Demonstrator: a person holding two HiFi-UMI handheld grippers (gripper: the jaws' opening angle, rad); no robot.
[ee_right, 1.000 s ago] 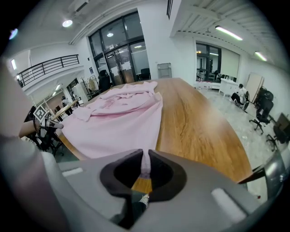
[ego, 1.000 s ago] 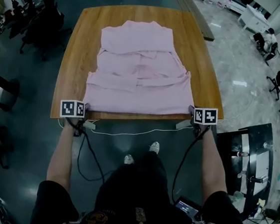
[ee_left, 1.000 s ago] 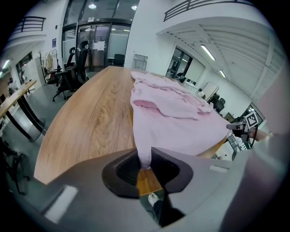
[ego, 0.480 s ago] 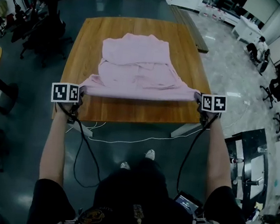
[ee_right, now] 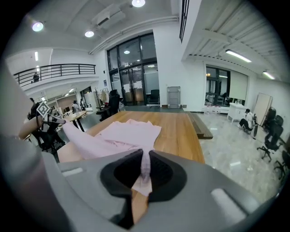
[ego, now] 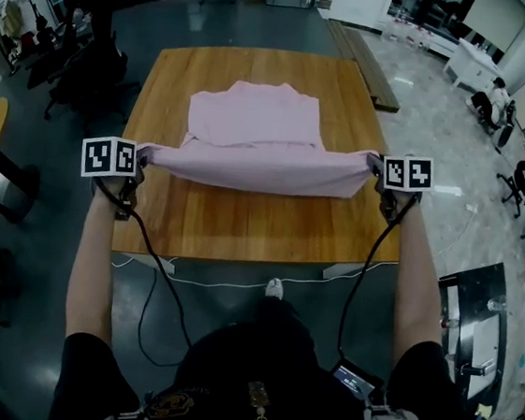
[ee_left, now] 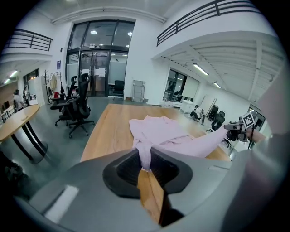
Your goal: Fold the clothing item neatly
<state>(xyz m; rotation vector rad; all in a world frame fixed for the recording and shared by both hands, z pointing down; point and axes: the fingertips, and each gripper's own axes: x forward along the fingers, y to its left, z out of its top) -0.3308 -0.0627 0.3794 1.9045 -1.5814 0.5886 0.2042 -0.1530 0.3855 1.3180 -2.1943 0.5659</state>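
Pink shirt [ego: 254,119] lies with its far half on the wood table [ego: 242,226], and the near edge is stretched taut in the air. Left gripper [ego: 141,155] is pinching one corner, right gripper [ego: 378,167] the other, both clamped on fabric.

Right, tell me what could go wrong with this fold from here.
1. The left tongs and right tongs each pinch only a small corner of the shirt; a corner could slip out mid-carry.
2. The lifted edge droops a little between them, so it may land wrinkled or crooked.
3. The part lying on the table looks layered and creased; pulling could drag it out of place.
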